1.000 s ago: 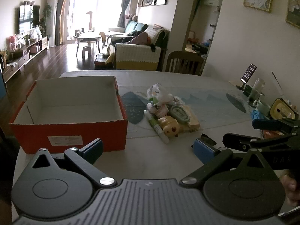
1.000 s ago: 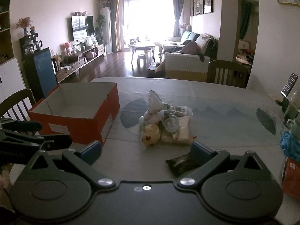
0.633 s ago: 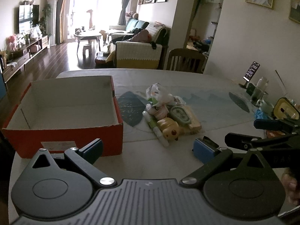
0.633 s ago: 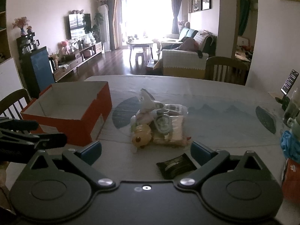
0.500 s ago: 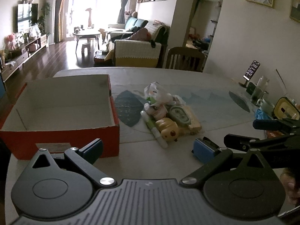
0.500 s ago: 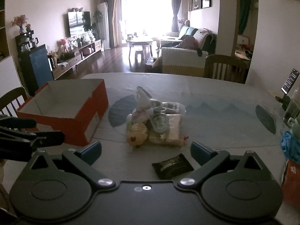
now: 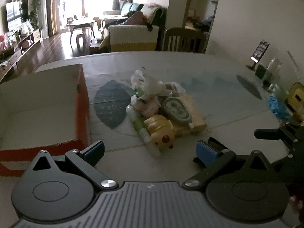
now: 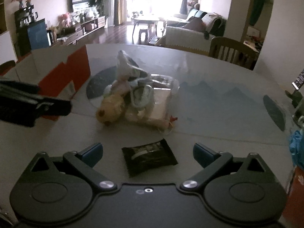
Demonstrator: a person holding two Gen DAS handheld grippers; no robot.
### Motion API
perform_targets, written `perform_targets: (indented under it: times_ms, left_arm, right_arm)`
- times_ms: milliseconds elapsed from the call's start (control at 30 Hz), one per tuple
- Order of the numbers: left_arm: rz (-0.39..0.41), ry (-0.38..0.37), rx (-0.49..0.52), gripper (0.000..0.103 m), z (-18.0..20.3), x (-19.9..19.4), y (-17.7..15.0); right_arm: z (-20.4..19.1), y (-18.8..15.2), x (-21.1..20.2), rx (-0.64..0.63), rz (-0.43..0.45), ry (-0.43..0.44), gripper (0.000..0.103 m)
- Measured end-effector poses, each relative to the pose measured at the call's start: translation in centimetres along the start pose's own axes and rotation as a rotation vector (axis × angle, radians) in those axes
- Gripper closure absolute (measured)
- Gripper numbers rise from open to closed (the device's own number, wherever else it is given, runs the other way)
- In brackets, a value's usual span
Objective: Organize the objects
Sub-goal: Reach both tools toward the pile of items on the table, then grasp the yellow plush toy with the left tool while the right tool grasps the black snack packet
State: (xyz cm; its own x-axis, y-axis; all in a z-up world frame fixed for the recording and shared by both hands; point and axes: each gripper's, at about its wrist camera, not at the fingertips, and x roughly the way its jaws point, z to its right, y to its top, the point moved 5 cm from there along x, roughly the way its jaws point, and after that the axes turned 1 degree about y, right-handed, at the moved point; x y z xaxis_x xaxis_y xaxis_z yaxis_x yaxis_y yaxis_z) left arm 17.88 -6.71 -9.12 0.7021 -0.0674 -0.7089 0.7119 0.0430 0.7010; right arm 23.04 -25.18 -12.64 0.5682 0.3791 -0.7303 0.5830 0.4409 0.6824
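A pile of small items lies mid-table: a yellow toy (image 7: 160, 131) (image 8: 111, 106), a green-and-white tube (image 7: 142, 129), an oval green case (image 7: 177, 110), a crumpled plastic bag (image 7: 146, 81) (image 8: 127, 66) and a tan packet (image 8: 157, 108). An open orange box (image 7: 38, 102) (image 8: 66, 72) stands to the left. A black wrapped packet (image 8: 149, 156) lies between the open fingers of my right gripper (image 8: 148, 153). My left gripper (image 7: 150, 150) is open and empty, just short of the yellow toy.
A phone on a stand (image 7: 259, 52), a bottle (image 7: 271, 68), a blue cloth (image 7: 277, 108) and a yellow object (image 7: 296, 96) crowd the table's right side. A wooden chair (image 7: 184, 39) stands behind the table (image 8: 218, 114). A living room lies beyond.
Both grippers have moved forward and to the right, closer to the pile. The black packet now sits between the right gripper's fingers. The orange box has slid to the left of both views.
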Motion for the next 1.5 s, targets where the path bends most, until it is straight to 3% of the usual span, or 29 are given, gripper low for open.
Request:
perform_targets:
  times_ms: [233, 367, 567, 767, 933, 1033, 1133, 1200, 1333, 1433, 1500]
  left_arm:
    - [-0.066, 0.045, -0.002, 0.001, 1.0, 5.0, 0.5]
    - [-0.065, 0.083, -0.009, 0.001, 1.1, 6.5, 1.1]
    - [-0.099, 0.079, -0.026, 0.004, 1.7, 8.8, 1.6]
    - [-0.131, 0.077, -0.035, 0.014, 2.3, 10.5, 1.5]
    - [-0.171, 0.06, -0.084, 0.038, 2.1, 11.3, 1.2]
    - [-0.173, 0.049, -0.109, 0.044, 2.0, 11.3, 1.1]
    - [-0.17, 0.037, -0.116, 0.053, 2.0, 11.1, 1.1]
    - [-0.168, 0.034, -0.114, 0.055, 2.1, 11.0, 1.0]
    - [-0.161, 0.039, -0.119, 0.057, 2.1, 10.8, 0.9]
    - [-0.158, 0.031, -0.128, 0.058, 1.9, 10.5, 0.7]
    - [-0.157, 0.023, -0.128, 0.058, 1.7, 10.3, 0.6]
  right_arm:
    - [1.2, -0.7, 3.8, -0.067, -0.057, 0.039, 0.002]
    - [1.7, -0.9, 5.3, -0.075, -0.094, 0.086, 0.003]
    - [1.7, -1.3, 6.4, -0.108, -0.124, 0.158, 0.003]
    - [2.1, -1.6, 7.7, -0.137, -0.149, 0.185, 0.003]
    - [2.4, -1.8, 8.1, -0.141, -0.162, 0.229, 0.004]
    - [2.4, -1.7, 8.1, -0.144, -0.157, 0.254, 0.005]
    - [2.3, -1.7, 8.1, -0.162, -0.15, 0.262, 0.009]
    - [2.0, -1.7, 8.0, -0.184, -0.14, 0.257, 0.021]
    - [2.0, -1.4, 7.9, -0.186, -0.141, 0.258, 0.029]
    - [2.2, -1.4, 7.5, -0.173, -0.146, 0.247, 0.044]
    - [2.3, -1.3, 7.2, -0.155, -0.149, 0.244, 0.046]
